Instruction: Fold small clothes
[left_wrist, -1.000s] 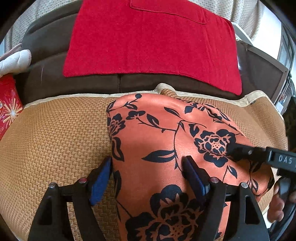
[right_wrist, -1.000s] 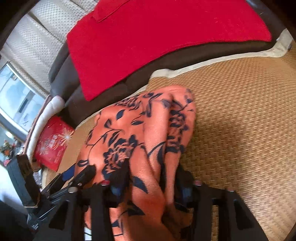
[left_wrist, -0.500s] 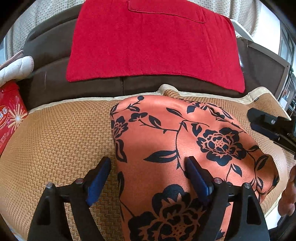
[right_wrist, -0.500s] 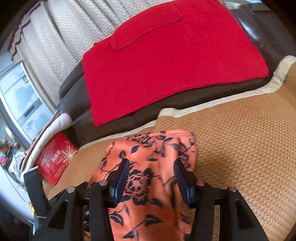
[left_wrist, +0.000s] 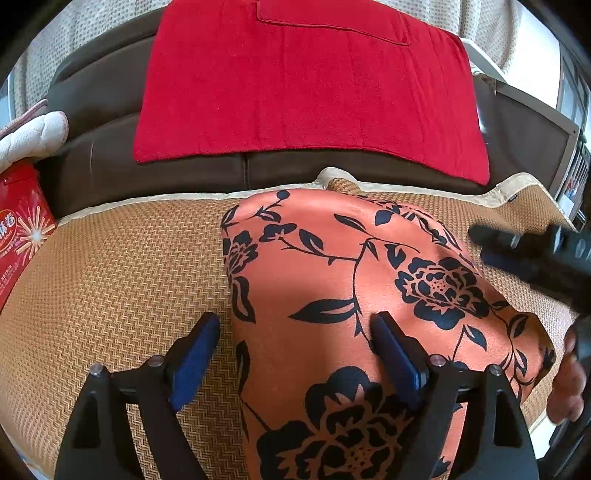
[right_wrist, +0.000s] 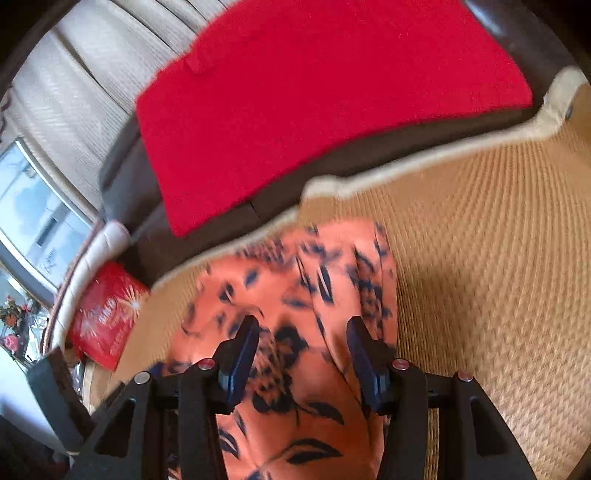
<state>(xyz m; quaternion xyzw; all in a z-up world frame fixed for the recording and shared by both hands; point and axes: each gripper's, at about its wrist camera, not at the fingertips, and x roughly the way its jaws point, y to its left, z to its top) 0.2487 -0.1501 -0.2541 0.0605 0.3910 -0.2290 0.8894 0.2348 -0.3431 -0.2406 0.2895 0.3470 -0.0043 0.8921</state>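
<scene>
An orange garment with a black flower print (left_wrist: 343, 295) lies folded on the woven tan mat (left_wrist: 110, 280). My left gripper (left_wrist: 295, 339) is open over the garment's left edge, one blue pad on the mat and one on the cloth. My right gripper (right_wrist: 301, 350) is open above the garment (right_wrist: 295, 332), holding nothing; this view is motion-blurred. It also shows in the left wrist view (left_wrist: 532, 258) at the right, above the cloth's right side.
A red towel (left_wrist: 306, 85) drapes over the brown sofa back (left_wrist: 92, 92). A red printed box (left_wrist: 18, 236) and a white quilted cushion (left_wrist: 33, 133) sit at the left. The mat's cream border (right_wrist: 406, 162) runs along the back.
My right gripper let go of the garment's right side, opened and lifted away, then came back lower over the cloth. The garment now lies flatter. My left gripper stayed open in place.
</scene>
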